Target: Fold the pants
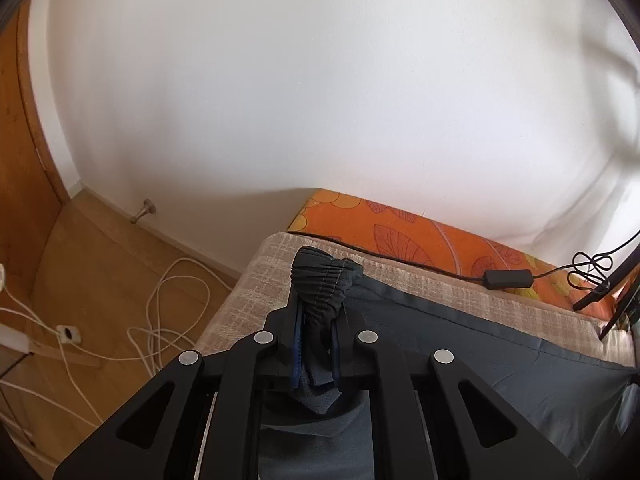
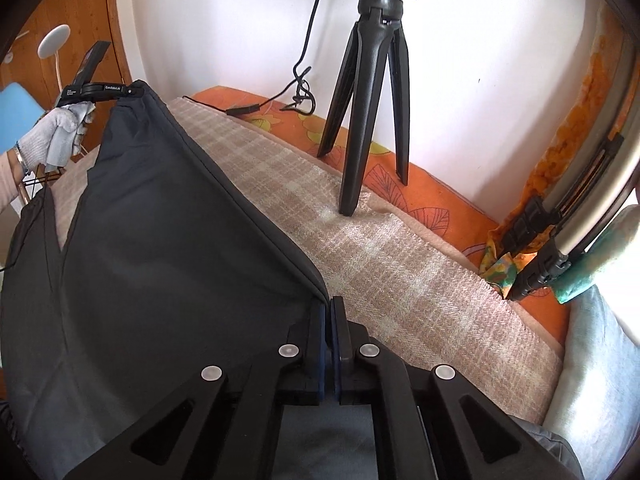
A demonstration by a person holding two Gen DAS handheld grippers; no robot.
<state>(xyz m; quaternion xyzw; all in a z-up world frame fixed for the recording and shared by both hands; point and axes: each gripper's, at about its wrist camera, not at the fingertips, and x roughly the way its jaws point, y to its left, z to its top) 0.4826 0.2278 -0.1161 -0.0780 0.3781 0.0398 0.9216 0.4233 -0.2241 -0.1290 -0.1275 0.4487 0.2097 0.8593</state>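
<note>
Plaid blanket (image 2: 400, 264) under dark pants (image 2: 168, 232); left claw (image 1: 316, 336) pinching bunched waistband (image 1: 324, 280), right claw (image 2: 329, 344) clamped on hem.

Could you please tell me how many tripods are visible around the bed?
2: a small black tripod standing on the plaid blanket near the wall, and a larger silver-legged tripod at the right edge. Others may be out of view.

A bedroom in a home, a bed (image 2: 420, 280) with a beige checked blanket (image 1: 256, 280) over an orange leaf-pattern sheet (image 1: 400, 232), white wall (image 1: 320, 80), wooden floor (image 1: 100, 248) with white cables (image 1: 172, 300), wooden door (image 1: 16, 140), small black tripod (image 2: 372, 100) on the bed
</note>
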